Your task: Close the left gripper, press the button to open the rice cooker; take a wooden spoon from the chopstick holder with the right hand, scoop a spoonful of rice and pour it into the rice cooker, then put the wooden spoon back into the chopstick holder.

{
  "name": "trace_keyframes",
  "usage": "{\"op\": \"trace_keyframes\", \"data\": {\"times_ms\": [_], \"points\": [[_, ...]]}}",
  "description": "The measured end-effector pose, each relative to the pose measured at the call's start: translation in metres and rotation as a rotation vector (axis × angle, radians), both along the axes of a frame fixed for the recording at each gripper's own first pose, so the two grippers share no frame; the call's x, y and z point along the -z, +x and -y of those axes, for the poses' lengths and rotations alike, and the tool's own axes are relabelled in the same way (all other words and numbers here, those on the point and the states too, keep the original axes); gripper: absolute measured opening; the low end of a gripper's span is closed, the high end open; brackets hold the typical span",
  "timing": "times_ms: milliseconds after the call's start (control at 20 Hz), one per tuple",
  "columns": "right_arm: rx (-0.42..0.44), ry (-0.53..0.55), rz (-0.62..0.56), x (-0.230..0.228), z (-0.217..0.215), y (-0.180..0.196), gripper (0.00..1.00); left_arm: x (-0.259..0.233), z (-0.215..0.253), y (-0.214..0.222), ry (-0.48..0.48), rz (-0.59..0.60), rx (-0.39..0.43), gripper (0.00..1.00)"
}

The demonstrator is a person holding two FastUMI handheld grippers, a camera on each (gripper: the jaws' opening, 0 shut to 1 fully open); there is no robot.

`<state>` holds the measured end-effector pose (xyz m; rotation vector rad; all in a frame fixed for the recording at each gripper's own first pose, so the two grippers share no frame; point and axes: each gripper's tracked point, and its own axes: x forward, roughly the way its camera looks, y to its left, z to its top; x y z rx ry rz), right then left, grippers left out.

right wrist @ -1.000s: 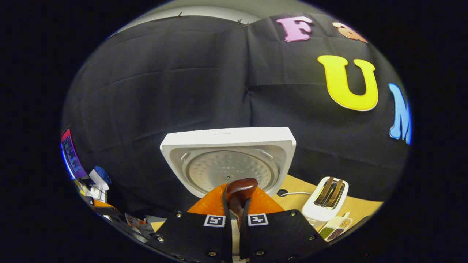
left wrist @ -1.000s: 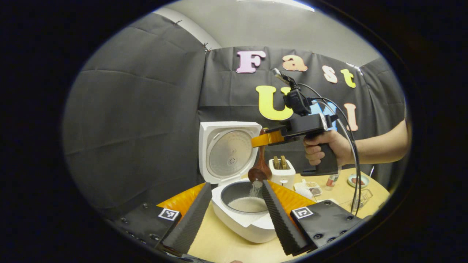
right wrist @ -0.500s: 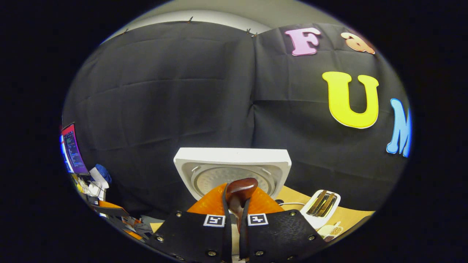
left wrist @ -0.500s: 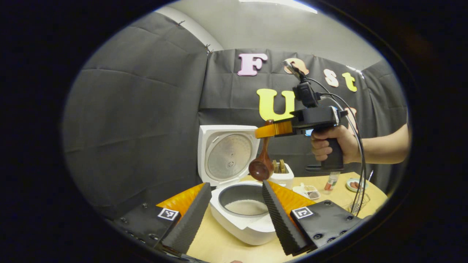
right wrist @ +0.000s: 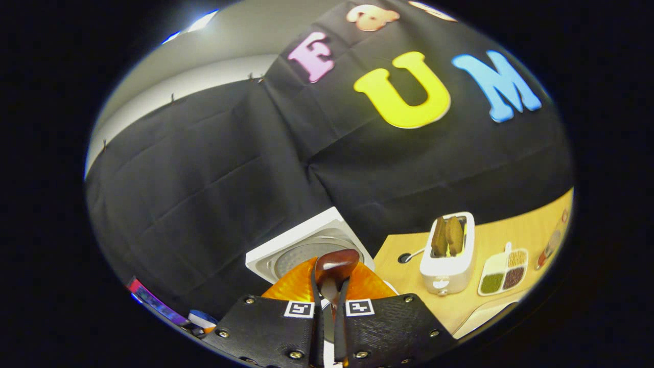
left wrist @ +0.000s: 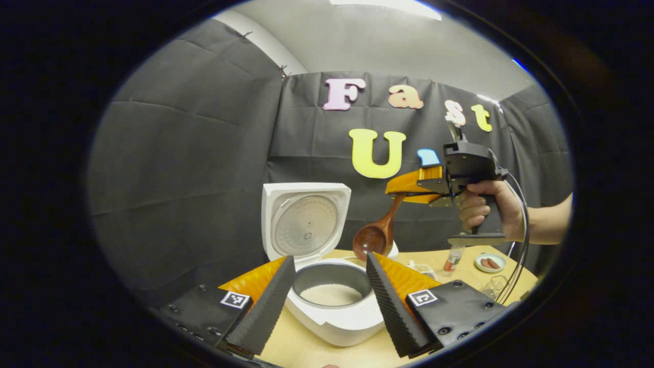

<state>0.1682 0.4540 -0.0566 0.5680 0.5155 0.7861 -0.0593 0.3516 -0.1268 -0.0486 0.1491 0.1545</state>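
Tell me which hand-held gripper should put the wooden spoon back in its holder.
Right. The right hand-held gripper is already shut on the wooden spoon, raised beside the rice cooker. The left hand-held gripper sits open and empty before the cooker.

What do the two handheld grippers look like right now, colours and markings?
Left gripper: black ribbed wedge fingers backed in orange, black plates with square tags. Right gripper: orange fingers, black pistol-grip body, black cable looping down; its plates also carry tags. The hand is bare, no sleeve visible.

Black left gripper (left wrist: 327, 296), ribbed pads, orange fingers, square markers, screws
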Motion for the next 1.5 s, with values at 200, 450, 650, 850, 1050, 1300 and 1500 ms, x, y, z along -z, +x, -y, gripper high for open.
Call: {"op": "trace_keyframes", "data": {"times_ms": [200,450,650,850,1050,1300,1500], "points": [[0.085,0.076,-0.101,0.014,0.057,0.003,0.08,0.000,0.018,0.003,0.007,-0.014,0.018,0.94],[0.129,0.100,-0.143,0.025,0.123,-0.011,0.08,-0.004,0.051,0.006,0.006,-0.017,0.054,0.96],[0.190,0.119,-0.155,0.028,0.176,-0.013,0.08,-0.011,0.080,0.007,0.009,-0.012,0.079,0.96],[0.254,0.134,-0.164,0.030,0.230,-0.018,0.08,-0.017,0.107,0.009,0.009,-0.008,0.101,0.96],[0.314,0.120,-0.159,0.032,0.281,-0.024,0.08,-0.013,0.128,0.010,0.011,-0.014,0.111,0.94],[0.415,0.055,-0.144,0.047,0.343,-0.044,0.08,-0.009,0.155,0.010,-0.001,-0.029,0.128,0.96],[0.565,-0.034,-0.114,0.073,0.406,-0.049,0.08,-0.011,0.169,0.010,0.010,-0.032,0.140,0.96]]}}
